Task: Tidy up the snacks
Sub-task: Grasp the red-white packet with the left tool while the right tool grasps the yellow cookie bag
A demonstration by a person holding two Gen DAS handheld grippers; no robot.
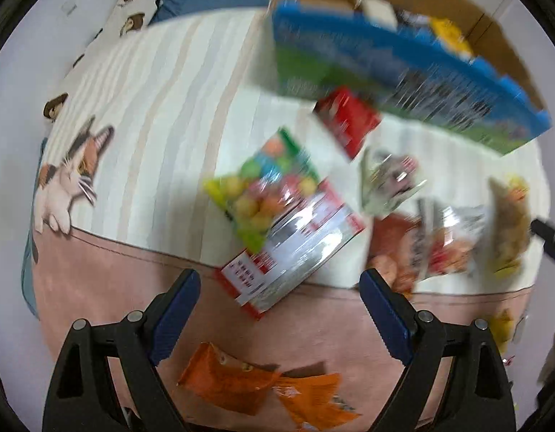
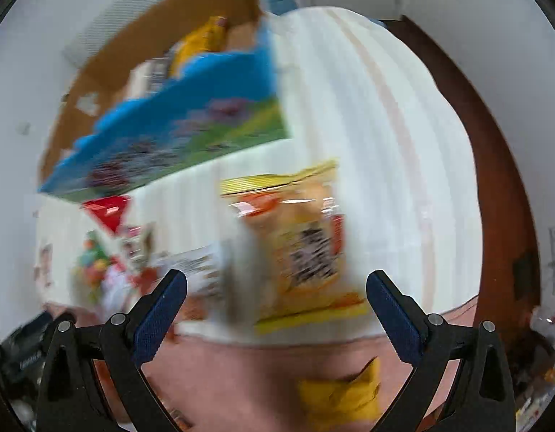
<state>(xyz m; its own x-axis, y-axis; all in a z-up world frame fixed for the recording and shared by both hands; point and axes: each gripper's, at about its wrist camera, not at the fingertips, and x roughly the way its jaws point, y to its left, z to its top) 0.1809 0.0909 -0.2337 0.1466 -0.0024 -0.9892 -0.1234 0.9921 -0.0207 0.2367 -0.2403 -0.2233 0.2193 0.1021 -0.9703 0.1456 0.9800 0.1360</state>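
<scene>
Snack packs lie scattered on a striped bedspread [image 1: 162, 115], all blurred by motion. My left gripper [image 1: 279, 280] hangs open above a red-and-white foil pack [image 1: 295, 248] that lies under a bag of coloured balls [image 1: 266, 187]; nothing sits between its fingers. Two orange bags [image 1: 263, 392] lie nearer, on the pink band. My right gripper [image 2: 277, 282] is open over a yellow-orange snack bag [image 2: 302, 248], apart from it. A small yellow pack [image 2: 342, 392] lies below it. A blue-and-green cardboard box [image 1: 396, 82] [image 2: 176, 133] with snacks inside stands at the back.
A red carton [image 1: 345, 118], a grey pack [image 1: 389, 183] and further bags [image 1: 453, 237] lie to the right in the left wrist view. A cat picture [image 1: 72, 176] marks the bedspread's left side. A dark wooden bed edge [image 2: 493, 165] runs along the right in the right wrist view.
</scene>
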